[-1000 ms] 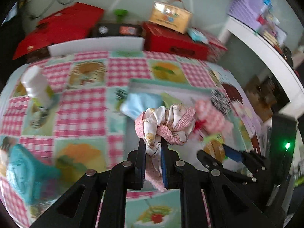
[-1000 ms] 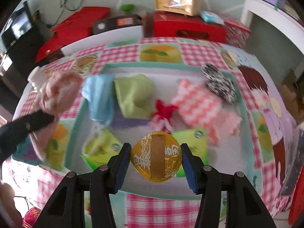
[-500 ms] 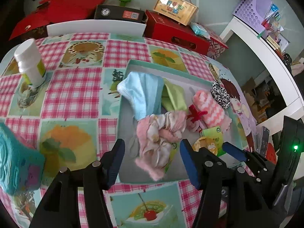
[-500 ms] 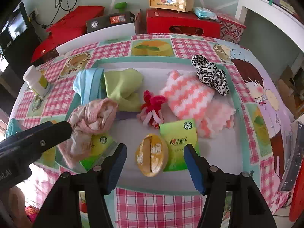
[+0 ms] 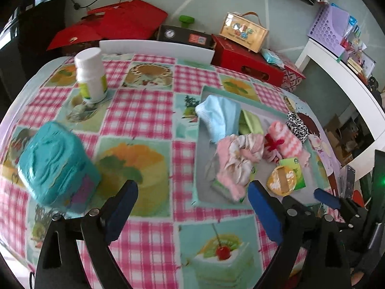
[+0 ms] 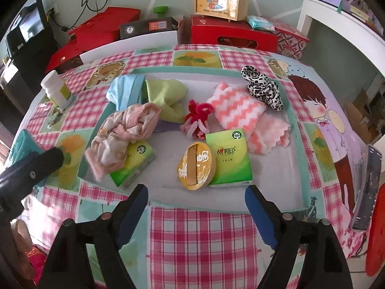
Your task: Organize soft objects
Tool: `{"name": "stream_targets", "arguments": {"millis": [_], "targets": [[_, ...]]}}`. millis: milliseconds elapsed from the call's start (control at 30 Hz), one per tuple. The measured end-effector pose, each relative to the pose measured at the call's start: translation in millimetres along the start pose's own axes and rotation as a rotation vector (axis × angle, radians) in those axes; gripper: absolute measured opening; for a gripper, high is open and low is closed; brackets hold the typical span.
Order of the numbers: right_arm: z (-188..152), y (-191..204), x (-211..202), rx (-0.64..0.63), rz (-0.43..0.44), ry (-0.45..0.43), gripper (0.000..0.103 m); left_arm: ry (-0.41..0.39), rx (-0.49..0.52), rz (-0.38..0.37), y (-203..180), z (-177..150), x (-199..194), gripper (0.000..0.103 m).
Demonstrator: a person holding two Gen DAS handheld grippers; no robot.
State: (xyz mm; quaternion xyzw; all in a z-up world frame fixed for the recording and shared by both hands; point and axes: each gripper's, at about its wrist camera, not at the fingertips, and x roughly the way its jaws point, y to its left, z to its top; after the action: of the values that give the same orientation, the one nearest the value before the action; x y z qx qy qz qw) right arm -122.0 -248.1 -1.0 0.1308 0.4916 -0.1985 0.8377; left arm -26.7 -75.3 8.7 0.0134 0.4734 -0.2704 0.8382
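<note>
While both tongs [image 5: 192,204] [image 6: 196,207] widen, empty: pink-checked tablecloth [image 6: 199,236], teal-rimmed tray [image 6: 294,130], red boxes [image 6: 231,37] behind.

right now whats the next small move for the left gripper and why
Probably swing the left gripper toward the teal pouch on the tablecloth. Its jaws are opening with nothing between them, the pink cloth bundle already lies in the tray, and the pouch looks like the only soft-looking item outside it.
</note>
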Motion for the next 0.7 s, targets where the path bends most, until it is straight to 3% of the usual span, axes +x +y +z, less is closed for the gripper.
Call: {"name": "stream_targets", "arguments": {"millis": [200, 367, 700], "targets": [[-8, 0, -13, 0.005, -0.002, -0.007, 0.097, -0.021, -0.011, 0.027, 10, -11, -15, 0.093], [-14, 1, -21, 0.004, 0.006, -0.009, 0.103, -0.006, -0.006, 0.081, 17, -18, -21, 0.102], [-21, 7, -27, -0.005, -0.014, -0.015, 0.103, -0.021, -0.017, 0.143, 32, -28, -38, 0.102]]}}
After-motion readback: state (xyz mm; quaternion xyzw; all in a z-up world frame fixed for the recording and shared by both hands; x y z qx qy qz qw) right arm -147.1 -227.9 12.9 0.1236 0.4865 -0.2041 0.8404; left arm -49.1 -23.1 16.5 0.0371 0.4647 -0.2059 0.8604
